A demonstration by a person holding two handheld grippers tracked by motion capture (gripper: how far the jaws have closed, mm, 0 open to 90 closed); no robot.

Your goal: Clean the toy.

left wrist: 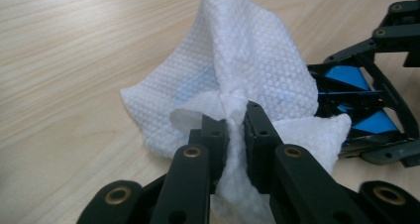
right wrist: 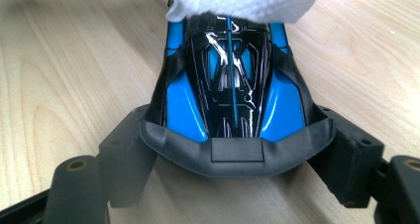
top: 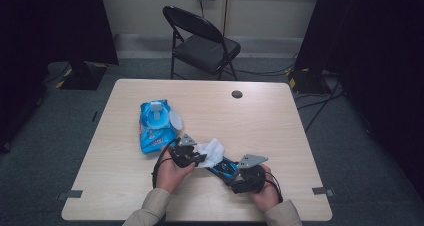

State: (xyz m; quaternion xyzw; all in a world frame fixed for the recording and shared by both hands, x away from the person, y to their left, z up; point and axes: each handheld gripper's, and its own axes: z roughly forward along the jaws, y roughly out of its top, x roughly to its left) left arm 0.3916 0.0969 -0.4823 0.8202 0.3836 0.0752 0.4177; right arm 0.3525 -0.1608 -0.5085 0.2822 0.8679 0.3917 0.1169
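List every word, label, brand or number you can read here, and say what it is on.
No text reads clearly.
Blue wipes pack: print on its front near the lower end, too small and blurred to read.
Blue and black toy car: glossy lines and panels, no lettering.
White wipe: embossed dots, no writing.
Table: no markings.

Two black grippers, left (top: pixel 196 158) and right (top: pixel 234 175), each topped by a grey three-cornered plate; brass-ringed pivots; black cables; beige sleeves (top: pixel 150 210) at near edge.
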